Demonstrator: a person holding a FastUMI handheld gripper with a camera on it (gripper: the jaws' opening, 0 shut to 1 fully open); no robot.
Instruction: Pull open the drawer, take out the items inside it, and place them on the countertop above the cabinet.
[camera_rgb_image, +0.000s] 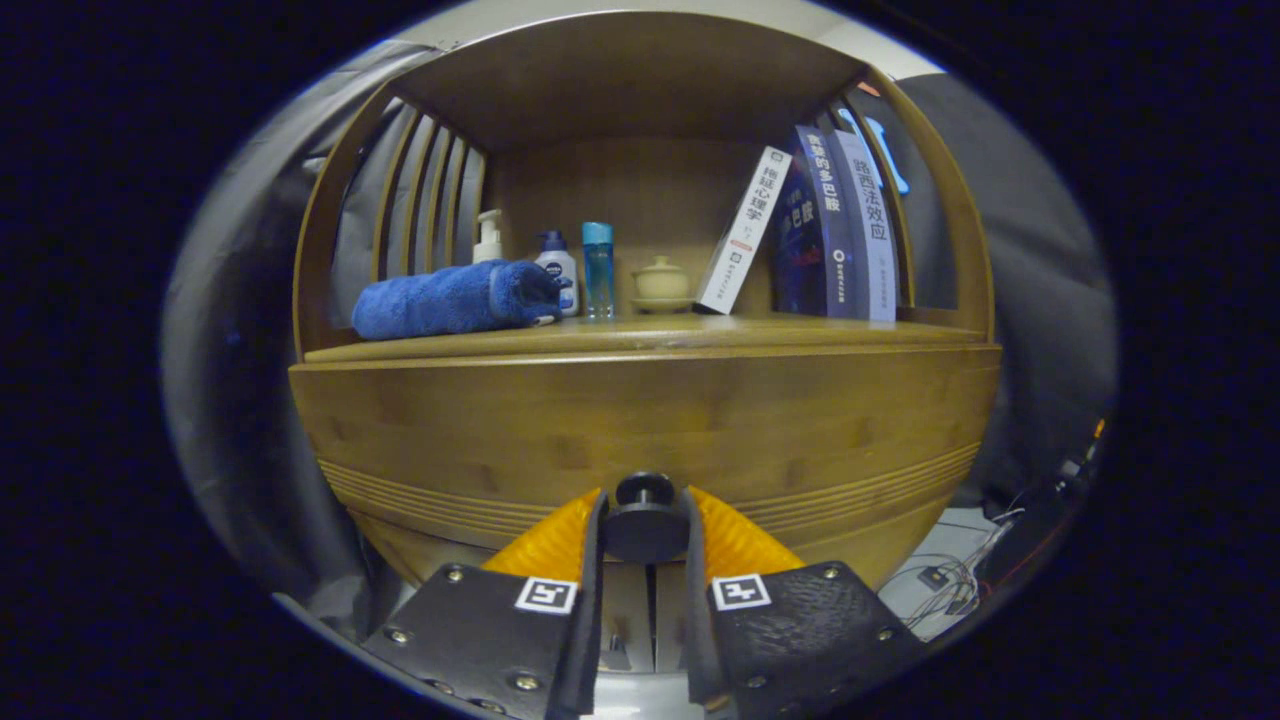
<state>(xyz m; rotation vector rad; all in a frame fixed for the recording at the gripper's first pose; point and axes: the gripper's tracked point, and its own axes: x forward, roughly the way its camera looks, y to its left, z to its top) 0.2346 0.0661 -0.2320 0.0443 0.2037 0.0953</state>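
A wooden cabinet fills the gripper view, with its drawer front (640, 420) directly ahead of me. A round black knob (645, 520) sticks out from the drawer's lower middle. My gripper (645, 515) is shut on that knob, one finger pressing each side of it. The drawer's inside is hidden. Above the drawer runs the countertop (850, 332), a wooden shelf surface under an arched top.
On the countertop lie a rolled blue towel (455, 298), a pump bottle (488, 238), a white bottle (556, 262), a slim blue bottle (598, 268), a small lidded pot (661, 282) and several books (835, 225) leaning at the right. Cables (950, 575) lie on the floor lower right.
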